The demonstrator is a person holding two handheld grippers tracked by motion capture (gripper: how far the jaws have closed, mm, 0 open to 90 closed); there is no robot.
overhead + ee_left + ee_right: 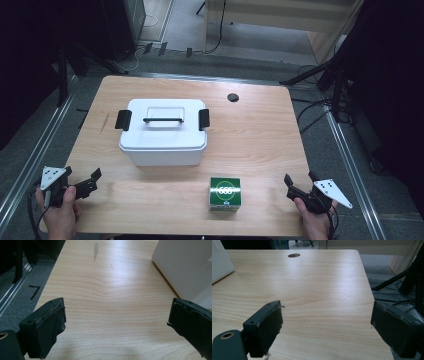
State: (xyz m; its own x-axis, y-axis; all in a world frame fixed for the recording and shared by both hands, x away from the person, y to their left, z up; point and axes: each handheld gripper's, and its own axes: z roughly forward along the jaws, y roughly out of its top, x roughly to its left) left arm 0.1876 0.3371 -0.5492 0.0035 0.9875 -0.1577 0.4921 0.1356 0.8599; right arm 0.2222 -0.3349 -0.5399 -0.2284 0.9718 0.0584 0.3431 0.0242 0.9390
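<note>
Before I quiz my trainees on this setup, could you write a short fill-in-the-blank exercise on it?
1. The white storage box has a ____ carrying handle on its lid.
2. The small carton in front of it is ____.
3. Both the left claw and the right claw stand ____, holding nothing.
Missing words: black; green; open

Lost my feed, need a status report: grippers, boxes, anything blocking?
Left gripper and right gripper open, empty, at near table corners. White lidded box closed, green carton upright in front. Nothing between.
</note>
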